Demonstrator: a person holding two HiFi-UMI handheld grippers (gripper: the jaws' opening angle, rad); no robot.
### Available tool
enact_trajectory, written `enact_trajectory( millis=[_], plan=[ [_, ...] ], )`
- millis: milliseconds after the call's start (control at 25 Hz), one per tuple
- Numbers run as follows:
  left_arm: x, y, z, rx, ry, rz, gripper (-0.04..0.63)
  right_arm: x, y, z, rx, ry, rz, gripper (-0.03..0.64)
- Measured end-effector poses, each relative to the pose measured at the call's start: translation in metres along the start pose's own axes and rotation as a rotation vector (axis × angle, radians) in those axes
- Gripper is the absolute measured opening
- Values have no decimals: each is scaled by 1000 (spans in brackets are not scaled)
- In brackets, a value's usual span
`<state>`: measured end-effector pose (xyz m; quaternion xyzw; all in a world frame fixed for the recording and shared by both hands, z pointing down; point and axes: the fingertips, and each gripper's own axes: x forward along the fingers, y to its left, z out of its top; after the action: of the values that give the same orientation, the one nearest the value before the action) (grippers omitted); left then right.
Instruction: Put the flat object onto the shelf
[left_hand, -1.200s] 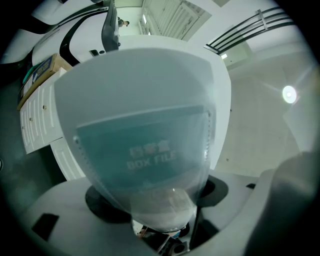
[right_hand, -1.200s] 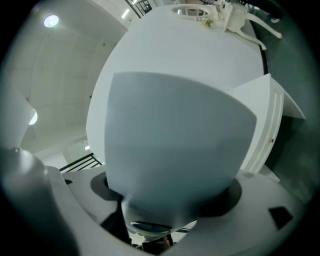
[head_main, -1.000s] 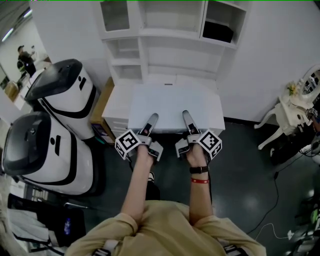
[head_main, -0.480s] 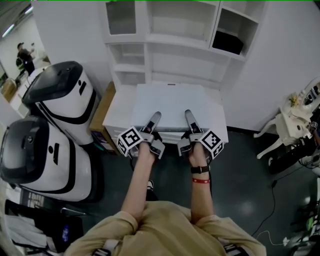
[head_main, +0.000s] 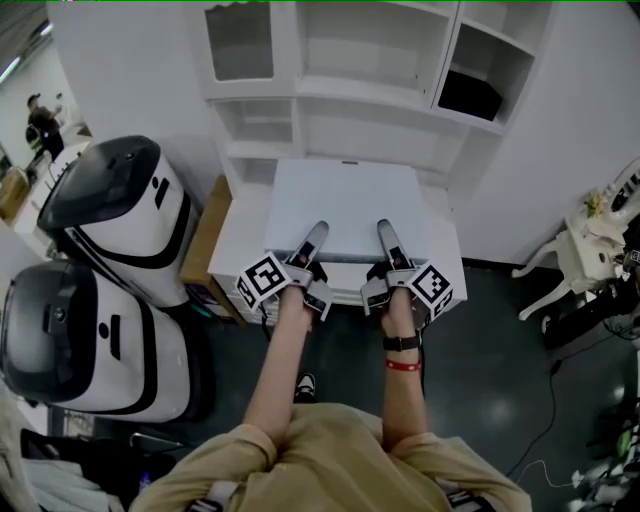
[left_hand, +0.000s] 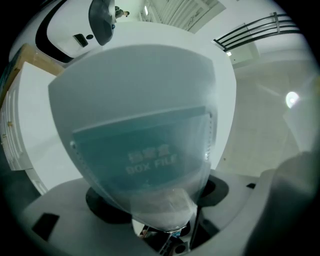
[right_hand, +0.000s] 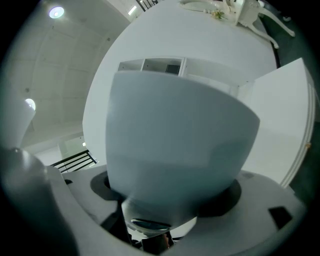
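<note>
Flat box file — pale, translucent white-blue, lettered "BOX FILE" — is held level over the low white cabinet, just in front of the white shelf. Left tool and right tool each clamp its near edge. Two white machines stand at the left — a dark box fills one upper shelf compartment.

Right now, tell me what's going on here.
A person holds a pale, flat box file by its near edge. The left gripper and the right gripper are each clamped on it. The file lies roughly level over the white counter at the foot of the white shelf unit. It is not yet on any of the shelves.
</note>
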<state>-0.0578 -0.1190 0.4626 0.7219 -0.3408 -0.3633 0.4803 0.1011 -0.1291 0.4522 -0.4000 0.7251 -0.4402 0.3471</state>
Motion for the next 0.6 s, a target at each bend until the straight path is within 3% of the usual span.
enact_trajectory(
  millis=[320, 600],
  plan=[
    [26, -2, 19, 43, 20, 12, 347, 25, -4, 9, 38, -22, 19, 385],
    [44, 14, 41, -15, 50, 21, 347, 54, -6, 7, 13, -31, -10, 385]
  ],
)
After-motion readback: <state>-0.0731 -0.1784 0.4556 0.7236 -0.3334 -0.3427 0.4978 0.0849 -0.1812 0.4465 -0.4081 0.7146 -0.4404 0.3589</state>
